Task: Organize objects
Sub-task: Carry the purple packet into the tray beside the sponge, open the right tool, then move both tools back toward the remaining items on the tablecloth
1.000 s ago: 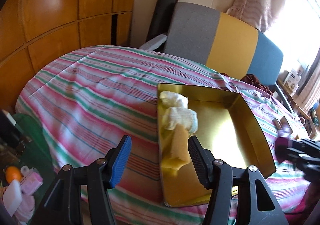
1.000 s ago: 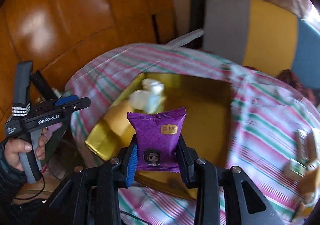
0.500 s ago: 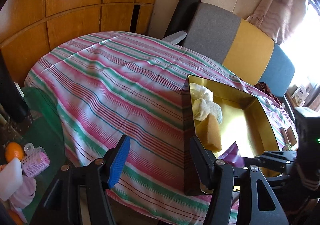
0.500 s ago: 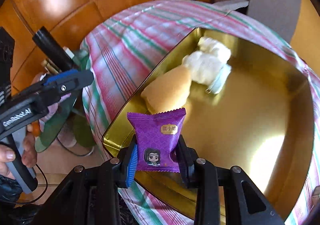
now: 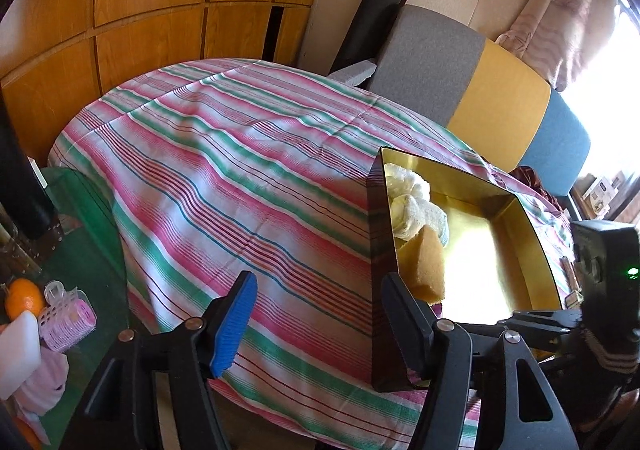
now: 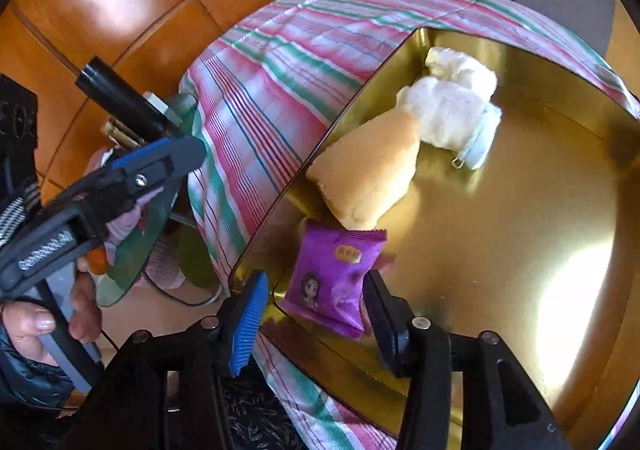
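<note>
Wood panelling filled the upper left of both views, and your desk (image 5: 240, 186) wore a striped cloth. At right sat the gold tray (image 6: 520, 210), already holding white cloth bundles (image 6: 452, 106) and a tan sponge (image 6: 368, 174), so it likely served as the collecting bin. Your right tool (image 6: 312, 314) was spreading, its pads clear of the purple snack packet (image 6: 336, 282), which lay in the tray's near corner; its small label wasn't legible. Your left tool (image 5: 316, 314) was widening too, empty, over the cloth.
</note>
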Tool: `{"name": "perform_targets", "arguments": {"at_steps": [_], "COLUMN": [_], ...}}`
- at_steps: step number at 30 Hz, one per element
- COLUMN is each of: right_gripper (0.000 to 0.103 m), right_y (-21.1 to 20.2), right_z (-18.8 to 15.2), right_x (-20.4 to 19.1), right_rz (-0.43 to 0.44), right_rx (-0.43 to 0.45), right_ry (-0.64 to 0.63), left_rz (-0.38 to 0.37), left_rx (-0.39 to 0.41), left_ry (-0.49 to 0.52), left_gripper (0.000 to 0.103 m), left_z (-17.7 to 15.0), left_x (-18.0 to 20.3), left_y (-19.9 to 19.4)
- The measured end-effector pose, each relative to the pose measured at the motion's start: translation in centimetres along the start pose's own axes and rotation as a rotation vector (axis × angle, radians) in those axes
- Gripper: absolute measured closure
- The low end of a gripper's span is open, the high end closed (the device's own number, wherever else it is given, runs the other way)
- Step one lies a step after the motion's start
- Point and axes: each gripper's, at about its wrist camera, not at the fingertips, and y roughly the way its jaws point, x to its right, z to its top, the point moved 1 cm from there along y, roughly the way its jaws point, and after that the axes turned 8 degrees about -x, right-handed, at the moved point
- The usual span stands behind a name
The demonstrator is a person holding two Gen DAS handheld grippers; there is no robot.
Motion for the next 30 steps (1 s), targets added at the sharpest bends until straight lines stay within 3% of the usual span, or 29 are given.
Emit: {"name": "perform_targets", "arguments": {"at_steps": [5, 14, 30], "right_gripper": [0.049, 0.046, 0.039], "right_y": [-1.8, -6.4, -15.1], "right_z": [-0.8, -3.2, -10.7], "right_x": [0.1, 1.9, 10.5], "right_rz": [-0.029, -0.185, -0.386], "right_rx": [0.065, 0.223, 0.390], "right_ry": [0.026, 0.113, 0.366], "left_rz": [0.008, 0.039, 0.001], "left_rx": [0.018, 0.061, 0.043], "left_ry": [0.022, 0.126, 0.294], "left_gripper": [0.037, 0.034, 0.033], "left_z": [0.1, 0.2, -0.6], "left_x": [0.9, 4.3, 11.0], "left_y": [-0.6, -1.7, -1.4]}}
